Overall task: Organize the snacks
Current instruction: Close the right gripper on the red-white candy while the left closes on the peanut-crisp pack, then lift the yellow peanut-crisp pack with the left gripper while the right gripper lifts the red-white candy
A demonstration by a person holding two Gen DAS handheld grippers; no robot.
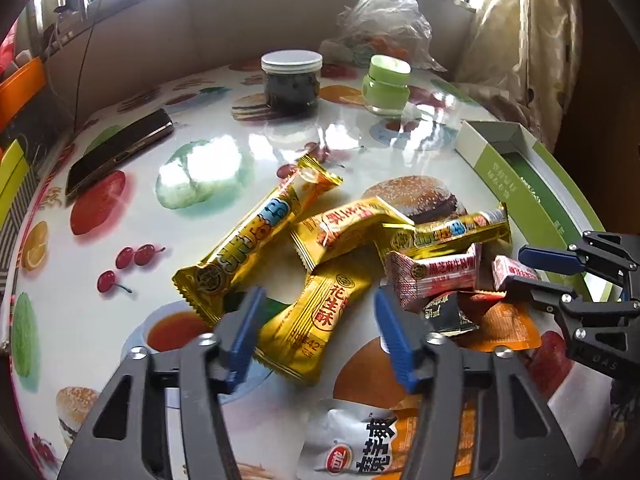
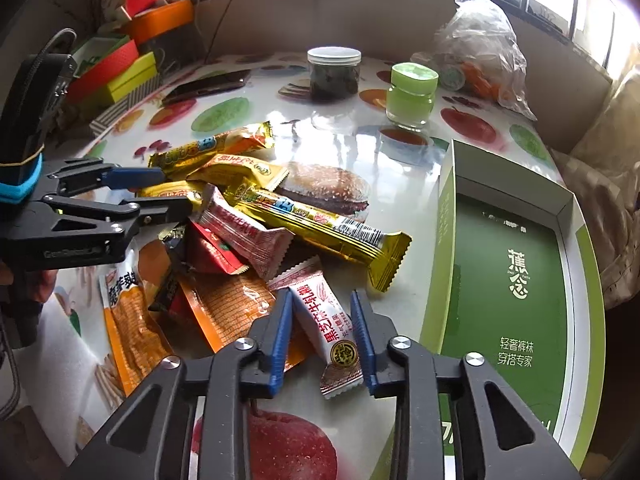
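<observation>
A heap of snack packets lies on the fruit-print table [image 1: 80,280]. My left gripper [image 1: 319,292] stands open astride a yellow peanut-crisp packet [image 1: 316,320]; its left pad is at the packet's edge and the right pad is apart from it. My right gripper [image 2: 320,294] is shut on a white-and-pink nougat packet [image 2: 332,332], with both blue pads against its sides. The left wrist view shows the right gripper [image 1: 516,268] at the right edge of the heap. The left gripper [image 2: 172,192] reaches in from the left among long yellow bars [image 2: 320,220]. An open green box [image 2: 446,240] lies right of the heap.
Behind the heap stand a dark jar with a white lid [image 1: 291,80] and a green jar [image 1: 386,84]. A phone [image 1: 120,152] lies at the back left, a clear plastic bag [image 1: 384,20] at the back. An orange pouch [image 2: 232,300] and a chips pouch [image 1: 360,444] lie in front. Coloured boxes [image 2: 120,68] border the left.
</observation>
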